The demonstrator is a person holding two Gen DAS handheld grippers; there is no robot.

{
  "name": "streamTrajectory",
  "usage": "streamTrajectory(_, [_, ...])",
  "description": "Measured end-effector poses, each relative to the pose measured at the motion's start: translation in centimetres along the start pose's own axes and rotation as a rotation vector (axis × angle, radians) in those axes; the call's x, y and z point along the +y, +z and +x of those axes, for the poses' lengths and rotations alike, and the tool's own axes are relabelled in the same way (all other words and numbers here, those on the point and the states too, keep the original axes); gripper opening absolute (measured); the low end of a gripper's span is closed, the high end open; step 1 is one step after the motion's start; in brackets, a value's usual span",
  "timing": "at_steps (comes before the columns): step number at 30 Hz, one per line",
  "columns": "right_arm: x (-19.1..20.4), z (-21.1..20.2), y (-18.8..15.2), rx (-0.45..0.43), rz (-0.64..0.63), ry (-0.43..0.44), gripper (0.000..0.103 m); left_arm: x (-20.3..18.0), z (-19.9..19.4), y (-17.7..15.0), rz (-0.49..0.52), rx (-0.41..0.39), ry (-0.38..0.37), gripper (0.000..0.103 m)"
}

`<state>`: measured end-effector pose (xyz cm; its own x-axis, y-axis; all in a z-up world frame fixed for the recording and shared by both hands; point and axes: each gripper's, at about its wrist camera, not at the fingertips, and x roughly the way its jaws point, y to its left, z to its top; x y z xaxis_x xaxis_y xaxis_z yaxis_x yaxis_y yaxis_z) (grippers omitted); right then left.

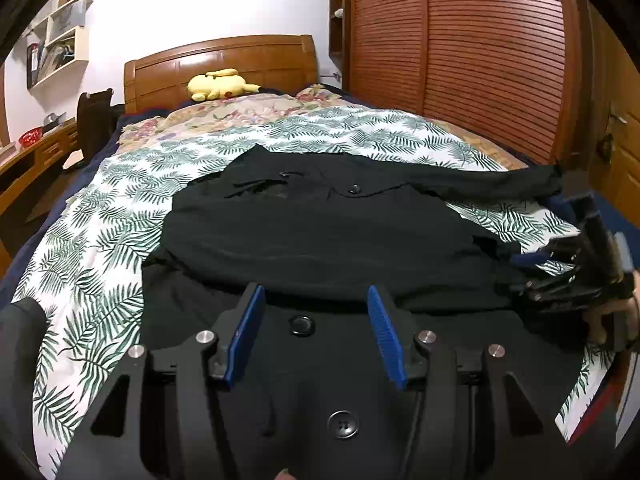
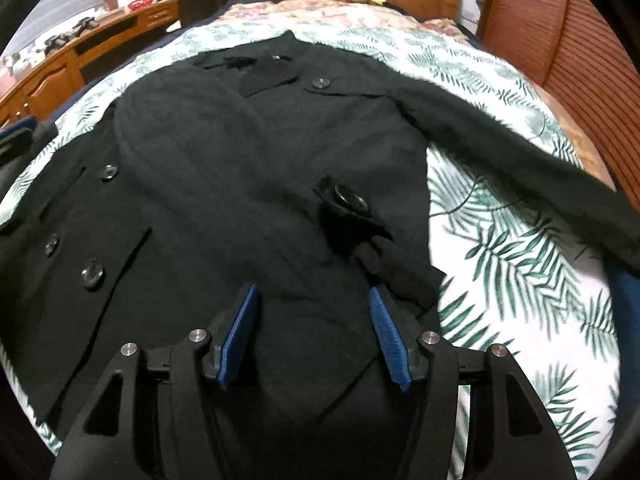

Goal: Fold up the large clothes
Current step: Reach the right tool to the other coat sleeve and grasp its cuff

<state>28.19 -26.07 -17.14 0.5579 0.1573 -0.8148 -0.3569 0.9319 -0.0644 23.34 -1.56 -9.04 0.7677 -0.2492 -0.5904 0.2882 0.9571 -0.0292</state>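
Observation:
A large black coat (image 1: 320, 232) lies spread on the leaf-print bedspread (image 1: 120, 208), collar toward the headboard. In the right wrist view the coat (image 2: 224, 152) has one sleeve (image 2: 520, 152) stretched out to the right. The other sleeve is folded across the body, its buttoned cuff (image 2: 348, 204) lying mid-chest. My left gripper (image 1: 316, 300) hovers open over the coat's lower front near a button (image 1: 343, 424), nothing between its pads. My right gripper (image 2: 314, 300) is open above the coat's body, the pads clear of the cloth. It also shows blurred as the right gripper (image 1: 560, 276) at the coat's right edge.
A yellow plush toy (image 1: 218, 85) rests by the wooden headboard (image 1: 224, 60). A slatted wooden wardrobe (image 1: 480, 60) runs along the bed's right side. A desk (image 2: 80, 56) and a dark chair (image 1: 94, 120) stand to the left. A floral sheet (image 1: 240, 112) covers the head end.

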Motion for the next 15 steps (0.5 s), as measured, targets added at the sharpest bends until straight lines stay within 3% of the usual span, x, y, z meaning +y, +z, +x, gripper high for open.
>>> streamTrajectory(5, [-2.5, -3.5, 0.5, -0.078, 0.0, -0.016, 0.059, -1.2, 1.0, 0.2, 0.008, 0.002, -0.017, 0.053])
streamTrajectory(15, [-14.7, -7.3, 2.0, -0.111, 0.107, -0.228, 0.059, -3.8, 3.4, -0.1, 0.056, 0.05, -0.03, 0.053])
